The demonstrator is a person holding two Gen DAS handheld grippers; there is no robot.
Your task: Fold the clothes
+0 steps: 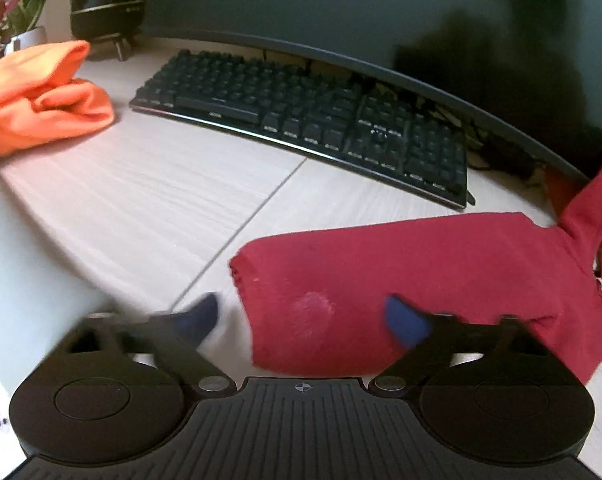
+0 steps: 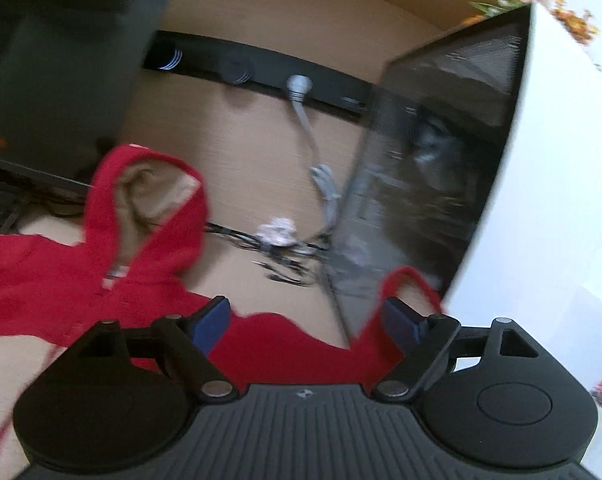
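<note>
A red hoodie (image 1: 441, 264) lies on the pale desk, one sleeve reaching left. My left gripper (image 1: 305, 316) is open just above that sleeve's cuff end, with one blue fingertip (image 1: 203, 316) over bare desk and the other over the red cloth. In the right wrist view the hoodie's hood (image 2: 149, 200) with its beige lining stands up at the left. My right gripper (image 2: 307, 324) is open over the red cloth (image 2: 285, 352), whose other sleeve runs between and beneath the fingers; a raised fold sits by the right fingertip (image 2: 401, 320).
An orange garment (image 1: 37, 96) lies bunched at the far left. A black keyboard (image 1: 301, 116) and a curved monitor (image 1: 381, 20) stand behind. A white box with a dark glossy face (image 2: 461, 168), cables (image 2: 285, 248) and crumpled paper sit at the right.
</note>
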